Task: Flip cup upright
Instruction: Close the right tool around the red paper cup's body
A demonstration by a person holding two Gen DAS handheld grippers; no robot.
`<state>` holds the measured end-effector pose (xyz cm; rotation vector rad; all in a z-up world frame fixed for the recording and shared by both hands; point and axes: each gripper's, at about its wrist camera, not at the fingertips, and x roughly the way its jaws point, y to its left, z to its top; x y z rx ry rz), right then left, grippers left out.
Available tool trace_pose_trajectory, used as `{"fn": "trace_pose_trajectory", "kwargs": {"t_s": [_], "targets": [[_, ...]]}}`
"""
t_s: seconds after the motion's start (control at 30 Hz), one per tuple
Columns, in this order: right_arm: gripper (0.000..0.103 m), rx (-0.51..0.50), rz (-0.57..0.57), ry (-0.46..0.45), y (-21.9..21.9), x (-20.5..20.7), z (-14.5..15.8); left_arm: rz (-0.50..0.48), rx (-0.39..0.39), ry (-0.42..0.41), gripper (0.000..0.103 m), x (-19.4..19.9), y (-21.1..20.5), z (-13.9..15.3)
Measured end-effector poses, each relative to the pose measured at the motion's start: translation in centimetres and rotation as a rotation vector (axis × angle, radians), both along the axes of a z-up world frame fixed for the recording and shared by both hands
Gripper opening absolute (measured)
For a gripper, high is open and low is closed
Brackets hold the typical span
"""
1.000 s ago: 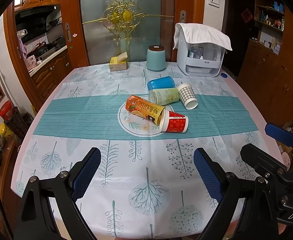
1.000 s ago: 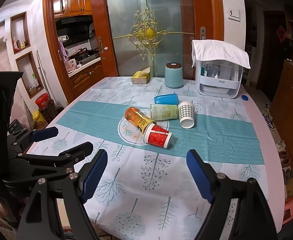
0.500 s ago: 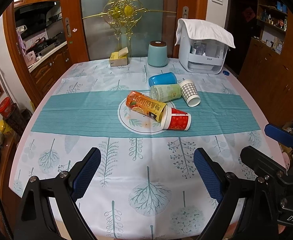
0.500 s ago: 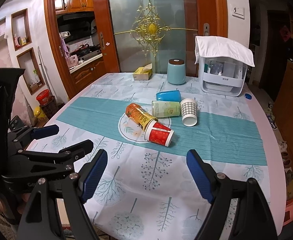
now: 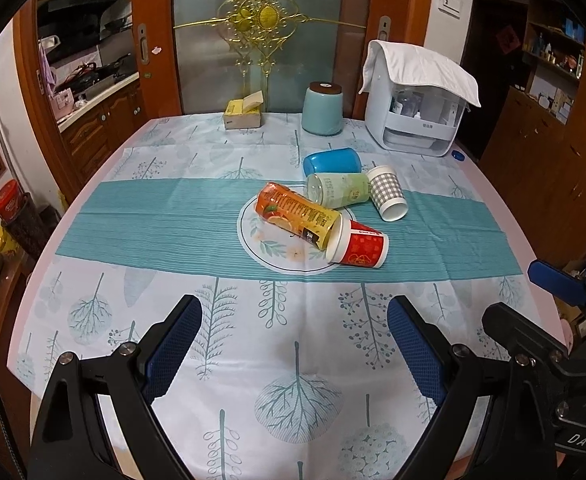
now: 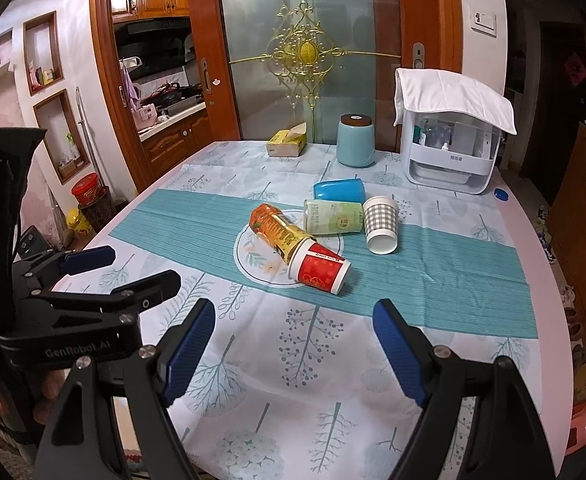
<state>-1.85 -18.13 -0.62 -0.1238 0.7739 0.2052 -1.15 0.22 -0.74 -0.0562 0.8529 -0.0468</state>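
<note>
Several cups lie on their sides in a cluster at the table's middle: a red paper cup [image 5: 359, 248] [image 6: 320, 269], an orange printed cup [image 5: 295, 214] [image 6: 277, 230], a pale green cup [image 5: 339, 194] [image 6: 333, 216], a blue cup [image 5: 333, 161] [image 6: 339, 190] and a grey checked cup [image 5: 387, 198] [image 6: 379, 222]. My left gripper [image 5: 293, 352] is open and empty over the near part of the table. My right gripper [image 6: 295, 354] is open and empty, also short of the cups. The left gripper [image 6: 89, 276] shows at the left of the right wrist view.
A patterned tablecloth [image 5: 173, 236] with a teal band covers the table. At the back stand a yellow tissue box [image 5: 243, 114], a light blue canister [image 5: 322, 110] and a white appliance under a cloth [image 5: 417, 100]. A small blue cap [image 5: 458, 156] lies beside it.
Both grippers have moved forward a little and risen slightly; the cups sit lower in both views. Both stay open. The cups have not moved.
</note>
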Motion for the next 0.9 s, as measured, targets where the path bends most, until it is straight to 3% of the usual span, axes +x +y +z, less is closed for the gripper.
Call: {"fn": "trace_pose_trajectory", "kwargs": {"t_s": [0.2,0.53,0.9], "targets": [[0.082,-0.023,0.017,-0.004,0.3,1.1,-0.5,0.000,0.007,0.001,0.093,0.7,0.2,-0.4],[0.082,-0.039,0.045,0.067,0.0,4.7,-2.8,0.010,0.022,0.057,0.093,3.8,0.9,-2.9],[0.081,-0.171,0.122,0.135,0.6,9.7,-7.0,0.029,0.012,0.124,0.093,9.3,2.1,-7.3]]}}
